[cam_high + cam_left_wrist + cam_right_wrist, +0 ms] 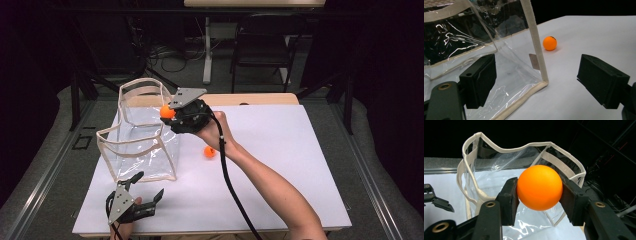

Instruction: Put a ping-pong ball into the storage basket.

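- The left gripper (145,192) sits low by the worktop's (300,165) near edge, just in front of the clear bag's (142,145) near corner; its fingers (480,80) stand wide apart, empty.
- The bag stands upright on the left part of the worktop, its cream-trimmed mouth open upward, its rim wavy.
- The right gripper (169,114) hovers at the bag's right rim, fingers (509,201) clamped on an orange ball (539,187) at the edge of the opening.
- A second orange ball (209,152) lies on the worktop right of the bag, apart from it, beneath the right forearm.
- Farther right the white surface lies open to its edge.
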`<state>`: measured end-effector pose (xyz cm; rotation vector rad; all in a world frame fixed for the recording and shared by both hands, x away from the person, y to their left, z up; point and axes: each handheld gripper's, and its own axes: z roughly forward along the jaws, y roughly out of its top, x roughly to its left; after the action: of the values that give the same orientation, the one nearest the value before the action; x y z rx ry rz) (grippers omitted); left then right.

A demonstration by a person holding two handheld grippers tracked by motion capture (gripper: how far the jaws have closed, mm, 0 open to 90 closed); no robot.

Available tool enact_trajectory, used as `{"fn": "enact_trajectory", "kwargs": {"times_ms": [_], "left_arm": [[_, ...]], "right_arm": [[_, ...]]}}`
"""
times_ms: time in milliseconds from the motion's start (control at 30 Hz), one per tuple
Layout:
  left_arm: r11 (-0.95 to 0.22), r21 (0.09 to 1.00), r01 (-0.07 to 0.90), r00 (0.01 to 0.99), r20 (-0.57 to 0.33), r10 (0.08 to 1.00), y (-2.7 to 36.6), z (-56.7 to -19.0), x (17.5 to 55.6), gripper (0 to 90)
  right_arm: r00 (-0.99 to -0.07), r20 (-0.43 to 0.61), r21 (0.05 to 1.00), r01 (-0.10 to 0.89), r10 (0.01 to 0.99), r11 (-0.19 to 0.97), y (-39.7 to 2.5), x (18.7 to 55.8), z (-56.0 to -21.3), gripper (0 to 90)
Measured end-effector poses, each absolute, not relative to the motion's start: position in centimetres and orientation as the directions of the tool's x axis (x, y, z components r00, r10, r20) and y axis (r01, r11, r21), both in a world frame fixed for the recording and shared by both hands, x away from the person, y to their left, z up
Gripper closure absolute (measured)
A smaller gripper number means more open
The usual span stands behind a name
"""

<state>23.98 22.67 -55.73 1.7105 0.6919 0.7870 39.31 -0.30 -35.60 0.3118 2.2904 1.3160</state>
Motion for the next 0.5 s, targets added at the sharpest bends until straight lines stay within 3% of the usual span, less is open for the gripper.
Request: {"fn": "enact_trajectory", "kwargs": {"times_ms": [500], "left_arm": [[-0.252,0.966,0.061,0.61,0.163,0.776,22.74,-55.72,23.94,15.5]], "right_arm": [[-0.86,-0.288,0.864,-0.042,0.422,0.502,0.43,39.81,-35.67,50.6]]}}
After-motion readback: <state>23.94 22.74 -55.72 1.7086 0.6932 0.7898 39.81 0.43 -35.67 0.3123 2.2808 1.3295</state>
